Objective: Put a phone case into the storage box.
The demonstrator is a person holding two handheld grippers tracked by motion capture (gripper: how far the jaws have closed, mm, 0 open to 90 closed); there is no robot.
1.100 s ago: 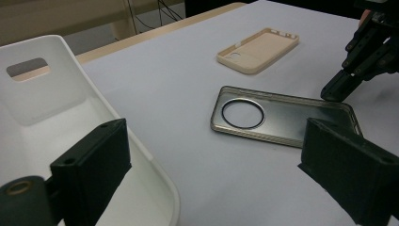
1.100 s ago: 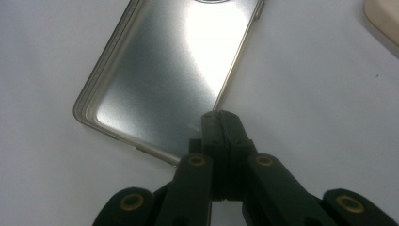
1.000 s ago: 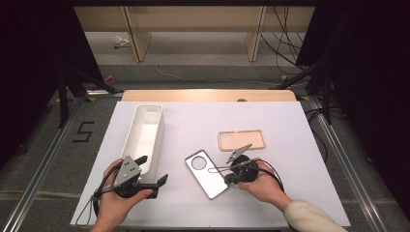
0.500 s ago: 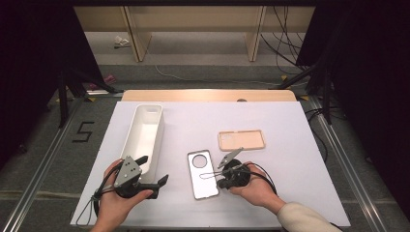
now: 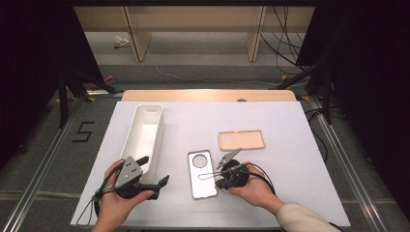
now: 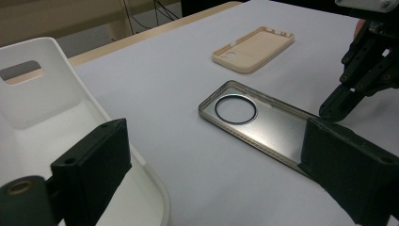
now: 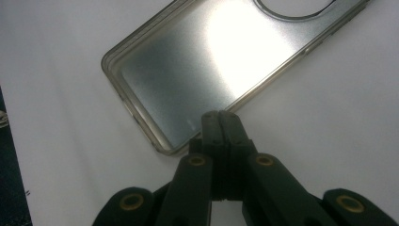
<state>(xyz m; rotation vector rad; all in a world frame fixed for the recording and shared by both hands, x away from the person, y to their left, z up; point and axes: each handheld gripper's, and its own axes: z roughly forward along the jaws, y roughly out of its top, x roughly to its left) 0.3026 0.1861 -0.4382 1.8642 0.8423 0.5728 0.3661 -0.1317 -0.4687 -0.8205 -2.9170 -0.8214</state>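
The clear phone case (image 7: 211,70) looks like smooth, glossy see-through plastic with a greyish rim, and it throws back a bright glare, while the beige phone case (image 6: 254,48) near the right edge of the table looks like matt, soft-looking plastic. The white bin (image 5: 143,135) by the left edge is smooth plastic with a slight sheen, and the table (image 5: 290,130) has a matt white top with a strip of pale wood along its far edge. Both grippers, left (image 5: 145,181) and right (image 7: 219,125), have matt black plastic jaws with small brass-coloured fittings.
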